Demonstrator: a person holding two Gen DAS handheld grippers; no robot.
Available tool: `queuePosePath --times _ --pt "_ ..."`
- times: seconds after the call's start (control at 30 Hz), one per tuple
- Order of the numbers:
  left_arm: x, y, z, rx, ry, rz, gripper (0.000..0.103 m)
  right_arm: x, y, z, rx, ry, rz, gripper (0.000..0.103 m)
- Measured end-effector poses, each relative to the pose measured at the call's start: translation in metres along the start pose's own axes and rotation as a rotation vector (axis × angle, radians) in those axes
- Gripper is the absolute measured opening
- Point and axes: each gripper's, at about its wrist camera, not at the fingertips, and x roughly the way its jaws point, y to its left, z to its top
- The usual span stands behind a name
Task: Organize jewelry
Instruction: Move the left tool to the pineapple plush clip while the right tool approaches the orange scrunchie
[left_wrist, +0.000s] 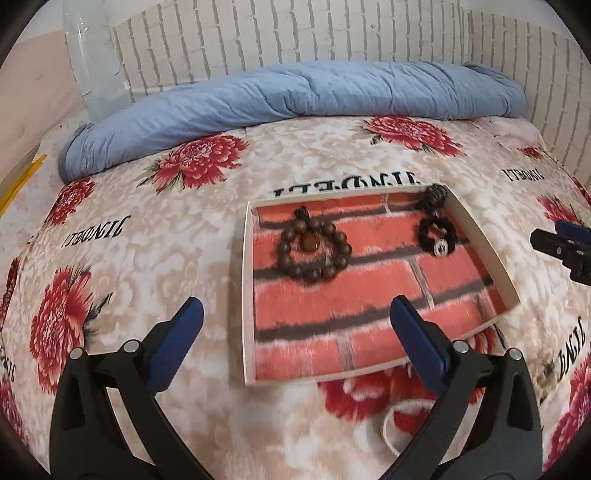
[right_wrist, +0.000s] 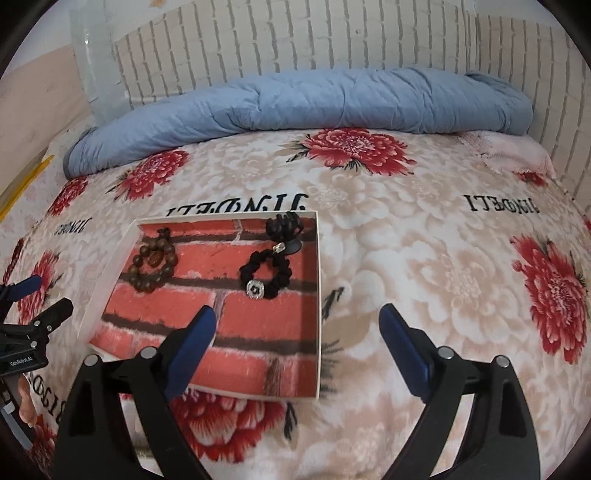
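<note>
A shallow white tray (left_wrist: 248, 295) (right_wrist: 317, 295) with a red brick-pattern floor lies on the flowered bedspread. In it lie a brown wooden bead bracelet (left_wrist: 313, 254) (right_wrist: 153, 267), a black scrunchie with a silver charm (left_wrist: 437, 236) (right_wrist: 265, 275) and a black hair claw (left_wrist: 436, 195) (right_wrist: 284, 225) at the far edge. My left gripper (left_wrist: 295, 317) is open and empty over the tray's near left part. My right gripper (right_wrist: 297, 325) is open and empty over the tray's near right edge. Each gripper shows at the side of the other's view.
A rolled blue quilt (left_wrist: 295, 99) (right_wrist: 295, 103) lies along the far side of the bed by a white brick-pattern wall (left_wrist: 280, 33). A thin white cord (left_wrist: 388, 424) lies on the bedspread just before the tray. A yellow strip (left_wrist: 22, 181) is at the left edge.
</note>
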Motion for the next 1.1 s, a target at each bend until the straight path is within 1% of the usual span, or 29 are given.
queuePosePath --times 0.07,0.27,0.43,0.67,0.77,0.93,1.1 --pt "-0.007 0.000 -0.009 -0.003 0.005 0.001 0.098 -0.008 0.003 -0.008 -0.011 -0.006 -0.004 0.090" --pt "-0.026 -0.003 -0.036 -0.020 0.010 -0.035 0.098 -0.025 0.005 -0.035 -0.027 -0.010 -0.011 0.090" --pt "-0.039 -0.009 -0.055 0.009 0.007 -0.020 0.098 -0.033 -0.001 -0.058 -0.006 0.007 -0.020 0.090" --pt "-0.056 -0.003 -0.079 -0.023 0.004 -0.032 0.098 -0.055 0.005 -0.088 -0.013 -0.013 -0.036 0.090" --pt "-0.071 0.000 -0.097 -0.010 -0.033 -0.010 0.098 -0.071 0.014 -0.109 -0.039 -0.040 -0.038 0.090" --pt "-0.083 0.012 -0.129 -0.017 -0.052 0.026 0.098 -0.090 0.031 -0.141 -0.088 -0.076 -0.048 0.090" --pt "-0.093 0.019 -0.163 -0.001 -0.067 0.052 0.098 -0.112 0.044 -0.172 -0.083 -0.114 -0.026 0.090"
